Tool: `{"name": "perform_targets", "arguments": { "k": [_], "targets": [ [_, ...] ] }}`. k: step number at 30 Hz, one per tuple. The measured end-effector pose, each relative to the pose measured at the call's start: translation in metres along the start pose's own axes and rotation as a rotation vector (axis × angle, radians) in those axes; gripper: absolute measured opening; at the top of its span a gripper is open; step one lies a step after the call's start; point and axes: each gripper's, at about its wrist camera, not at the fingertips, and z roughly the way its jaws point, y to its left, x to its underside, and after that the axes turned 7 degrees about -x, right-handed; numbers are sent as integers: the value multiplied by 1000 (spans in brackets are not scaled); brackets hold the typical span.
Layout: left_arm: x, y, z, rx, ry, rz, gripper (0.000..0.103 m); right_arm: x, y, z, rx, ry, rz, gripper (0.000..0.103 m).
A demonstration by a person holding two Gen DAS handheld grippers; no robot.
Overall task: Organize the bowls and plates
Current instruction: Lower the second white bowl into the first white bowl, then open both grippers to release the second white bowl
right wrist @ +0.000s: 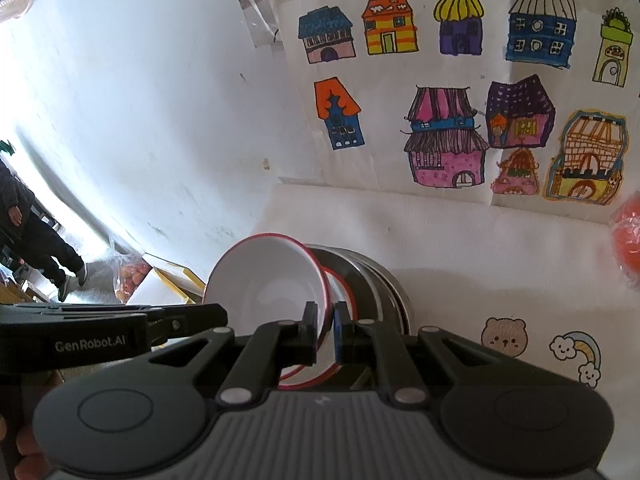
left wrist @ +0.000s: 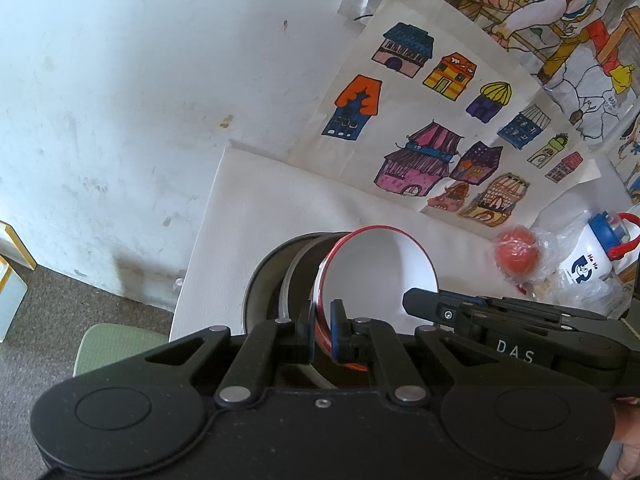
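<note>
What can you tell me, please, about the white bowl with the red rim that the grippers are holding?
The white bowl looks glossy, like enamel or melamine, with a thin red line round its rim. It is empty and tilted up on edge, leaning against dark metal dishes stacked over the white cloth. The left gripper and right gripper each pinch its rim, one pad inside and one outside.

This looks like a lived-in family home. Hand-coloured children's drawings of bright houses (right wrist: 460, 92) hang on a scuffed white plastered wall (left wrist: 120, 80). The worktop wears a white cloth printed with a cartoon bear and rainbow (right wrist: 540, 344). A child's white drinking bottle with a blue lid and red handle (left wrist: 600, 248) stands nearby, and grey carpet (left wrist: 80, 304) covers the floor.
</note>
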Motion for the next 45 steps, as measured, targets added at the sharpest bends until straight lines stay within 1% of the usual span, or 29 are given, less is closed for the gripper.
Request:
{"name": "perform_targets", "arguments": {
  "k": [7, 12, 17, 20, 22, 25, 27, 31, 33, 35, 36, 38, 39, 41, 42, 45],
  "targets": [
    [-2, 1, 5, 4, 21, -16, 7, -3, -4, 5, 2, 22, 15, 9],
    [-2, -1, 9, 1, 33, -15, 7, -4, -4, 4, 7, 21, 8, 10],
    [-2, -2, 12, -1, 44, -18, 7, -3, -1, 1, 14, 27, 1, 13],
    [-2, -3, 16, 1, 60, -22, 8, -4, 1, 1, 25, 37, -12, 17],
    [-2, -3, 16, 2, 58, -21, 8, -4, 3, 1, 33, 47, -26, 22],
    [-3, -3, 15, 9, 61, -24, 8, -4, 5, 1, 40, 55, -38, 27],
    [-3, -3, 15, 7, 62, -23, 8, -4, 6, 1, 39, 55, -43, 28],
    [-2, -1, 14, 16, 62, -29, 8, -3, 4, 0, 27, 56, -37, 35],
    [-2, -1, 11, 13, 47, -26, 8, -3, 2, 0, 16, 55, -31, 37],
    [-2, -2, 9, 12, 36, -21, 10, -2, 1, -1, 10, 50, -28, 37],
    [-2, -2, 7, 13, 27, -20, 13, -2, 0, -1, 8, 47, -26, 38],
    [-2, -3, 3, 10, 16, -15, 15, -1, -1, -3, 2, 41, -19, 43],
    [-1, -3, 1, 9, 8, -15, 17, -1, -2, -5, -5, 34, -15, 49],
    [-1, -3, -2, 6, -3, -17, 17, 0, -3, -8, -18, 24, -6, 52],
    [-1, -3, -4, 4, -9, -18, 18, 0, -3, -9, -23, 19, -3, 56],
    [1, -3, -8, 7, -21, -23, 29, 3, -3, -15, -26, -6, -9, 63]
  ]
}}
